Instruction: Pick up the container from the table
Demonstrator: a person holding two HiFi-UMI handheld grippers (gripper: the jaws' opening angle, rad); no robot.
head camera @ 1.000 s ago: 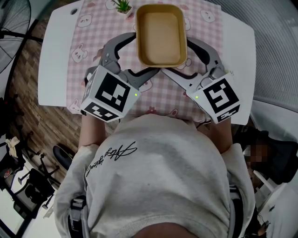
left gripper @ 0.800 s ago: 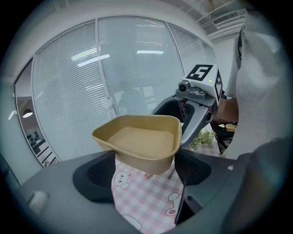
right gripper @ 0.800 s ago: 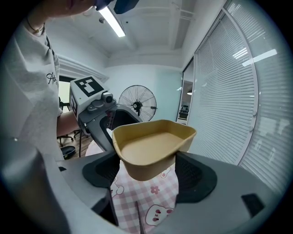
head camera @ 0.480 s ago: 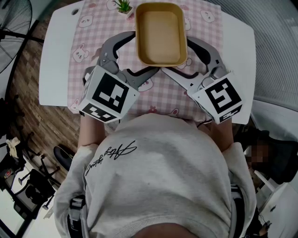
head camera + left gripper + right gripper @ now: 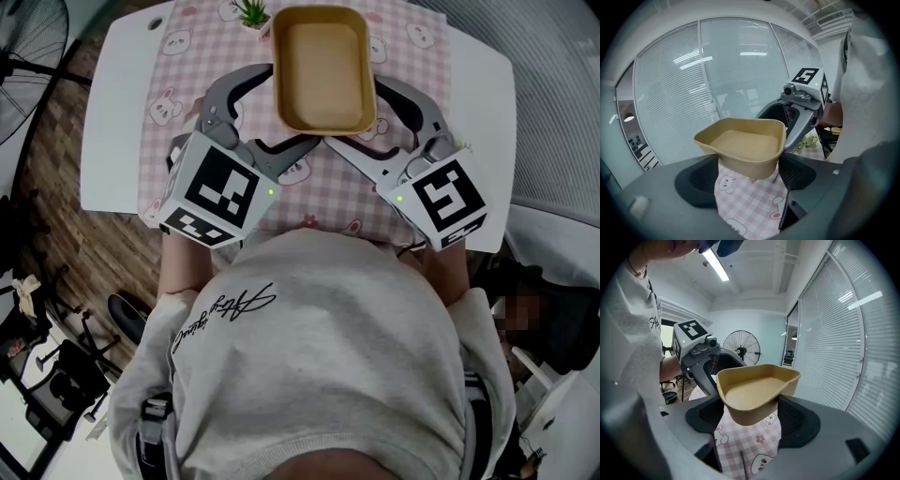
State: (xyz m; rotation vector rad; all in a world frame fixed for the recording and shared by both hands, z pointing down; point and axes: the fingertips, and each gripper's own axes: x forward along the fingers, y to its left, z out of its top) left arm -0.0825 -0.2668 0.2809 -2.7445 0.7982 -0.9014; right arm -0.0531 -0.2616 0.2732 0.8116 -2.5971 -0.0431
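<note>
Container [image 5: 323,70] looks lifted just above the pink cloth [image 5: 187,66] — the left gripper [image 5: 749,174] and right gripper [image 5: 751,416] each squeeze a near corner, so it can't tip.

Tan container [image 5: 323,70], rounded-rectangular, shallow, empty; upright and level; clear above the pink checked cloth [image 5: 187,75].

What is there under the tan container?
The pink checked cloth with bear prints lies under the container. The cloth directly below its base is covered.
</note>
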